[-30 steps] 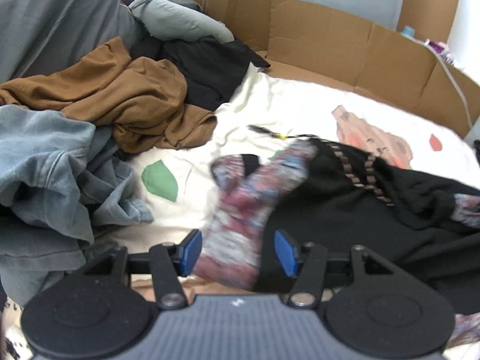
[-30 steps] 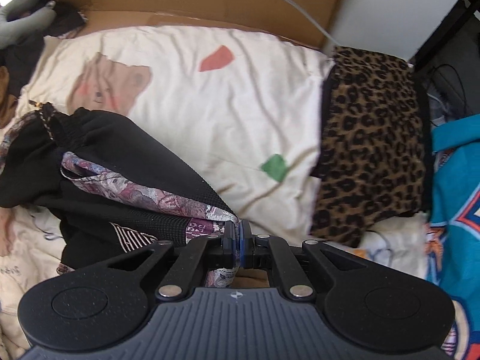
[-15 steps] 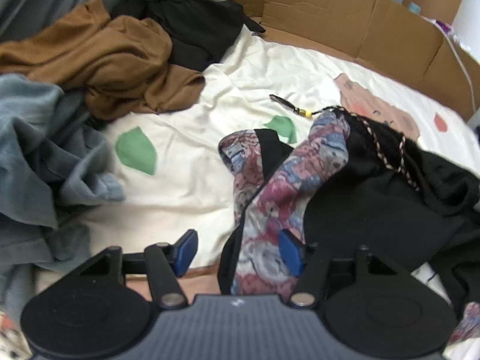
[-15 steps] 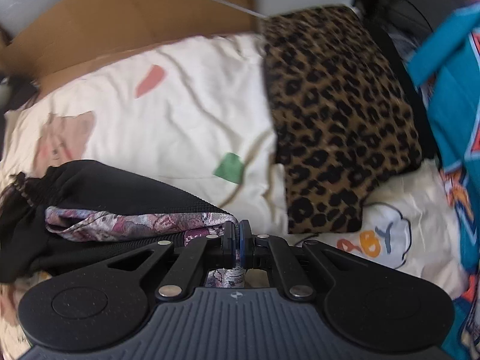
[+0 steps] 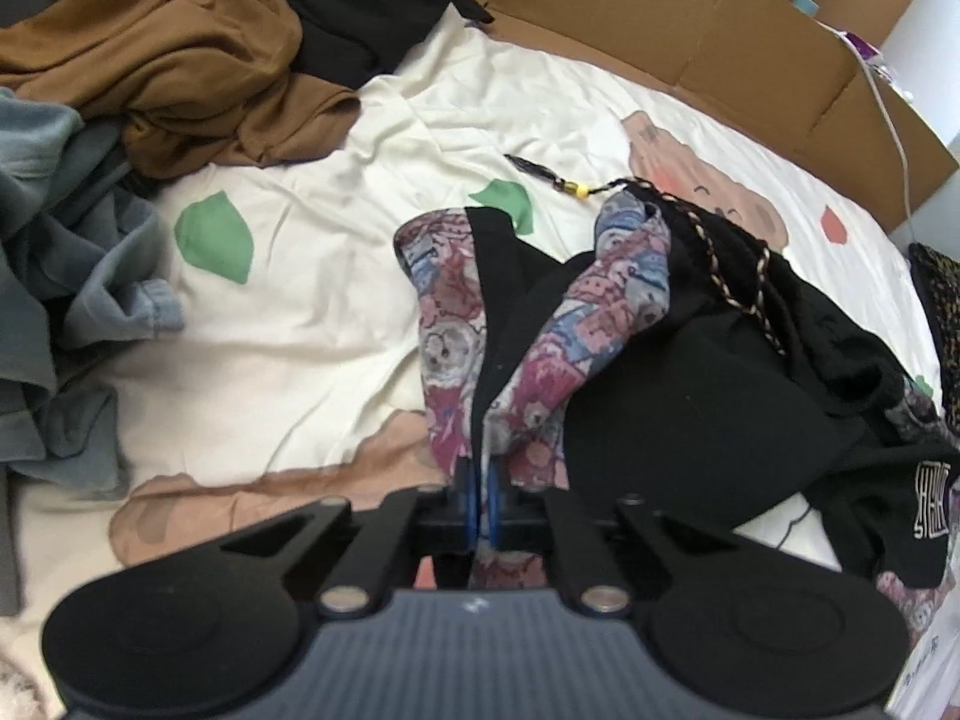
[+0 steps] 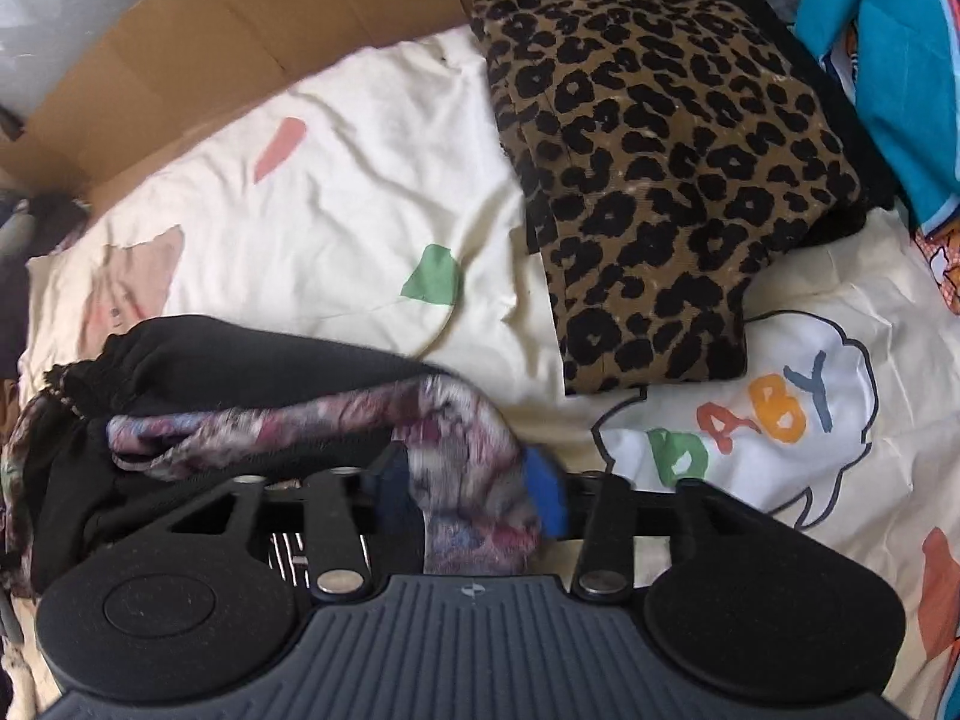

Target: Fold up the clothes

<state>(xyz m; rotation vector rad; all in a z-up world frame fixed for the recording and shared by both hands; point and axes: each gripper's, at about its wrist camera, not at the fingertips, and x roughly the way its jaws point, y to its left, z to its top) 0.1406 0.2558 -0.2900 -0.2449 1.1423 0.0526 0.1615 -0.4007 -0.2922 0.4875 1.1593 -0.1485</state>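
From my left wrist camera I see the pile the other view misses: a grey garment at the far left, a brown garment behind it, then dark clothes against the cardboard wall. My left gripper has its blue pads clenched on an edge of the garment, which lies crumpled on the sheet in front of and right of the gripper. It is black with a patterned pink, blue and maroon lining turned outward in two strips, and a braided cord with a yellow bead trails from its top edge; white lettering shows at its right end. Only my right wrist camera shows what lies past it: the garment bunches at the lower left, a lining fold drooping between the spread fingers of my right gripper, which is released and grips nothing. Further right a folded leopard-print piece rests on the sheet, just beyond "BABY" printed on the bedding, and a teal garment fills the far right corner. The lining near the right gripper is blurred.
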